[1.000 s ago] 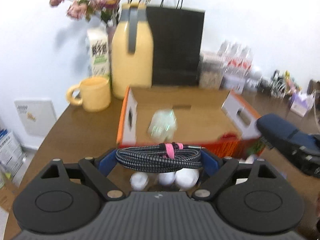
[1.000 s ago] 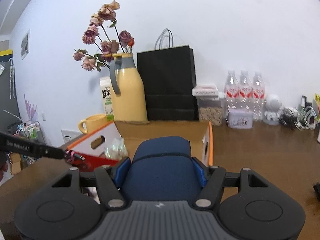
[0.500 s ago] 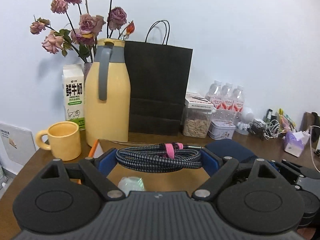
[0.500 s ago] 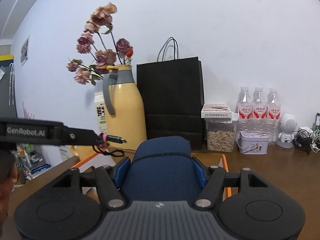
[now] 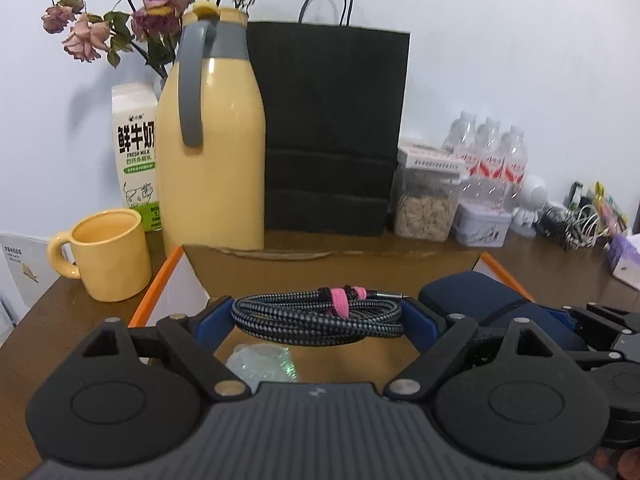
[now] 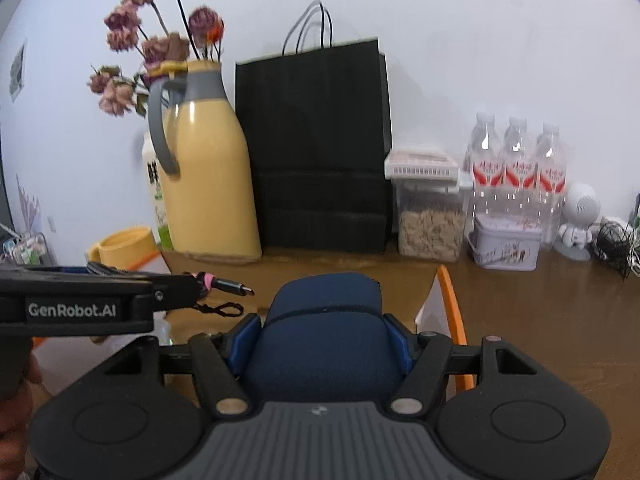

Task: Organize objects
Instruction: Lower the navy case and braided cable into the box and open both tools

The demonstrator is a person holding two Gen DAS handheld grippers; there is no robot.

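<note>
My left gripper [image 5: 318,320] is shut on a coiled black braided cable [image 5: 316,318] bound with a pink strap, held level over the open cardboard box [image 5: 160,280] with orange edges. A clear plastic bag [image 5: 260,364] lies inside the box below it. My right gripper [image 6: 322,340] is shut on a dark blue soft case [image 6: 324,328], also over the box [image 6: 450,300]. In the left wrist view the blue case [image 5: 476,300] shows at the right. In the right wrist view the left gripper's side and the cable's plug [image 6: 232,284] show at the left.
Behind the box stand a yellow jug [image 5: 212,140] with dried flowers, a milk carton [image 5: 136,152], a yellow mug [image 5: 108,252] and a black paper bag [image 5: 332,132]. To the right are a seed jar [image 5: 428,200], a tin [image 6: 506,248], water bottles [image 6: 516,172] and tangled cables [image 5: 572,220].
Both grippers have moved forward and a little down, from in front of the box to over it. The jug and bag look nearer. Both grips are unchanged.
</note>
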